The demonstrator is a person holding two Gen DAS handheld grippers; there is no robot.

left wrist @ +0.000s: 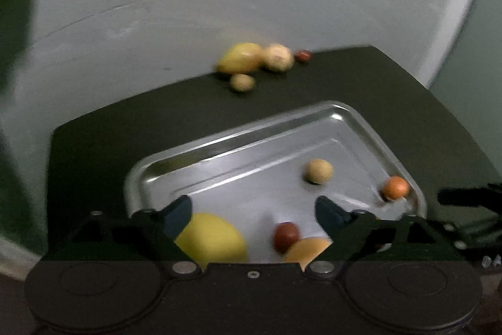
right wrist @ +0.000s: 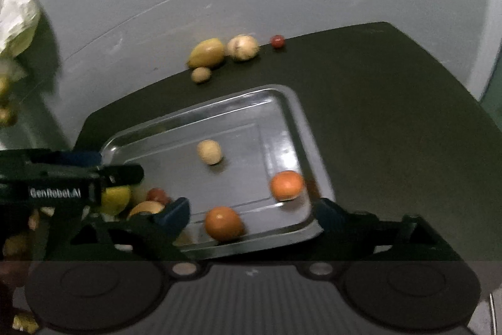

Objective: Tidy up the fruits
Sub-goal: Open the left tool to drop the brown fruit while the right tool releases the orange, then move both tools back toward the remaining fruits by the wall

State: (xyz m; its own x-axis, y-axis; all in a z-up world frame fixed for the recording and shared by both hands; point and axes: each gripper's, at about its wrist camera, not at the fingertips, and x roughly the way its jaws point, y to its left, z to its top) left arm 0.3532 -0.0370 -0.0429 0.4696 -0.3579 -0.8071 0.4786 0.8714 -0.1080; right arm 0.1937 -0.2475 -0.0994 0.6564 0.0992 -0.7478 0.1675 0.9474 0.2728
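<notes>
— Left wrist view: the left gripper (left wrist: 252,209) has its fingers (left wrist: 177,214) spread wide with nothing between them, hanging over the near end of the metal tray (left wrist: 238,134). Right below sit a yellow lemon-like fruit (left wrist: 215,239), a dark red fruit (left wrist: 286,236) and a pale orange one (left wrist: 309,248).

— And the right gripper (right wrist: 252,211)?

— Wide too, empty, over the tray's near edge, with two oranges (right wrist: 224,223) just ahead and a small tan fruit (right wrist: 209,151) mid-tray.

— So how far along?

— Past halfway, I'd judge. Four pieces lie on the dark desk (right wrist: 392,115) at its far edge: a yellow fruit (right wrist: 207,53), a pale round one (right wrist: 242,47), a small tan one (right wrist: 200,74) and a small red one (right wrist: 277,41).
</notes>
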